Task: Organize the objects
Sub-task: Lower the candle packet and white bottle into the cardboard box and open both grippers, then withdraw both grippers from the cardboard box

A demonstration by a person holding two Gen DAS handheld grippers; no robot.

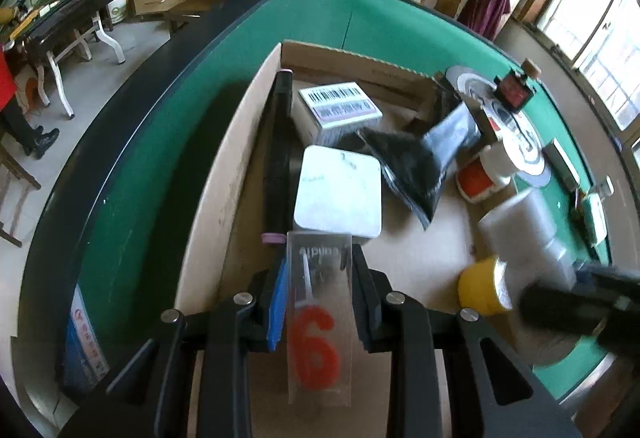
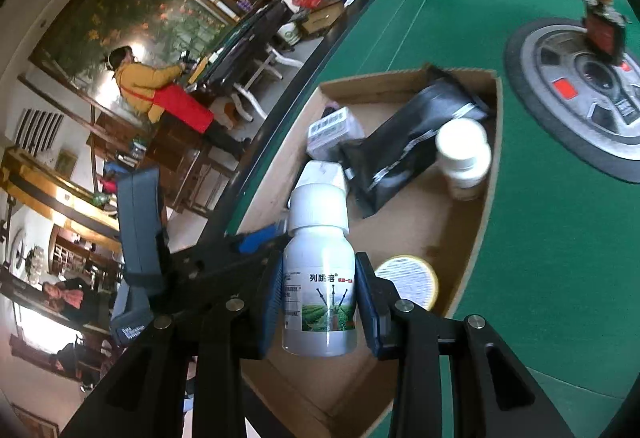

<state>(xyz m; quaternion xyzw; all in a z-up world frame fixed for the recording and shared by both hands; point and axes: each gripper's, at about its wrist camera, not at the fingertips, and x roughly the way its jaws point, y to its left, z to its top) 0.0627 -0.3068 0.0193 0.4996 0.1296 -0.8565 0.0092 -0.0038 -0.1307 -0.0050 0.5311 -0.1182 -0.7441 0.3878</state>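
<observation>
My left gripper is shut on a clear plastic pack with a red number 6 candle, held over the near end of a cardboard box. My right gripper is shut on a white bottle with a green label, held above the same box. The box holds a black pouch, a white square box, a barcoded box, a black tube, a yellow-lidded tin and a white jar.
The box rests on a green felt table with a round grey centre panel. A red and black item stands on that panel. Cards lie at the right. The table's dark rim runs along the left.
</observation>
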